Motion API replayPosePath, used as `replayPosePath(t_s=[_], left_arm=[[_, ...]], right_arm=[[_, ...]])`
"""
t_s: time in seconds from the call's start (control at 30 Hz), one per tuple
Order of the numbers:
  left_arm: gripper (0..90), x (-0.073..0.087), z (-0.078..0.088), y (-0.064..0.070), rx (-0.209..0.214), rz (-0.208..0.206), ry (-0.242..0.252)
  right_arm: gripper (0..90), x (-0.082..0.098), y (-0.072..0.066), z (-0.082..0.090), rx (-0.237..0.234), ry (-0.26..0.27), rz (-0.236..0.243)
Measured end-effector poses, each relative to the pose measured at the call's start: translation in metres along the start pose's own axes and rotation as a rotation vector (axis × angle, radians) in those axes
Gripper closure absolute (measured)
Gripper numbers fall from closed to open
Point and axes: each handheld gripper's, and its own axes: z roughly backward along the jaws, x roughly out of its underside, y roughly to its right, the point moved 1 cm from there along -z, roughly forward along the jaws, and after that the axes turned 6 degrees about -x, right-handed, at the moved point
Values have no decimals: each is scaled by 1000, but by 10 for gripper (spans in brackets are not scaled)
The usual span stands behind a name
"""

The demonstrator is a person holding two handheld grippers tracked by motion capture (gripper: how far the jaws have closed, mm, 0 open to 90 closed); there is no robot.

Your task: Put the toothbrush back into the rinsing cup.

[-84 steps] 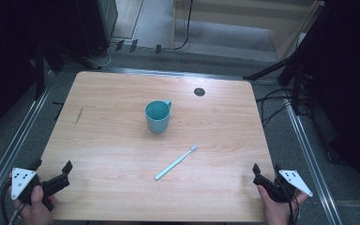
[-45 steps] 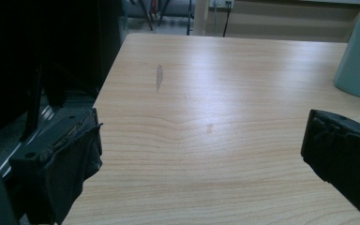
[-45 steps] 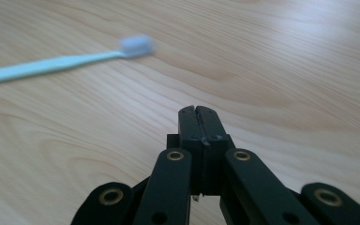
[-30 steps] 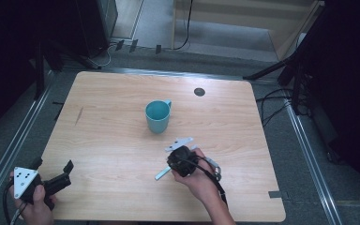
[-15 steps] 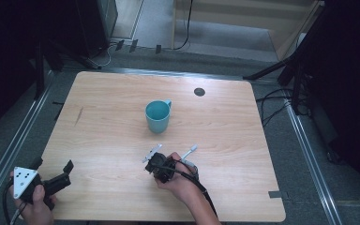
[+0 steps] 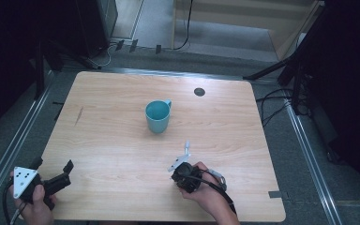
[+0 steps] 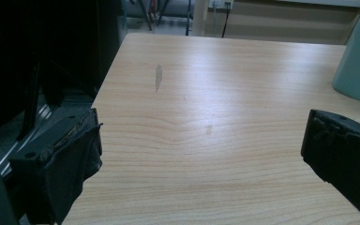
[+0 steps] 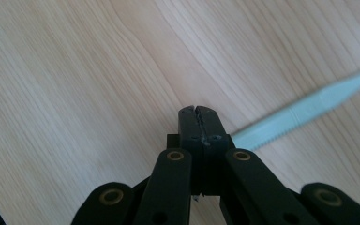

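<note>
Right hand-held gripper (image 8: 200, 112) at the toothbrush (image 8: 309, 110) on the desk (image 6: 122, 154).
Its jaws are pressed together, with the toothbrush handle seen just beside the tips; the left hand-held gripper (image 6: 51, 174) is held spread, apart.

Table (image 6: 122, 140): pale wood-grain top, smooth, satin sheen, with a dull grey smear (image 7: 158, 77) at 10 o'clock. Mug (image 6: 158, 116): teal, looked like plastic or glazed ware, smooth, faintly glossy. Toothbrush (image 8: 309, 110): pale blue-green plastic, handle finely ribbed. Right gripper (image 8: 199, 112): matt black plastic links, brass-coloured pivot pins. Left gripper (image 7: 201, 154): jaws clad in wrinkled, matt black padding.
</note>
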Motion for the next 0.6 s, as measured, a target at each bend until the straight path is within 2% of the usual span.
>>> replayPosePath(t_s=[0.2,0.27,0.3,0.5,0.6], left_arm=[[0,0,0,0,-3,-2,-2],[0,0,0,0,-3,-2,-3],[0,0,0,0,-4,-4,-2],[0,0,0,1,-4,-6,0],[0,0,0,1,-5,-8,-1]], right_arm=[[900,28,16,12,16,19,-54],[900,31,18,13,17,20,-57],[900,37,23,17,24,24,-72],[900,45,36,25,39,27,-101],[900,50,49,31,67,24,-116]])
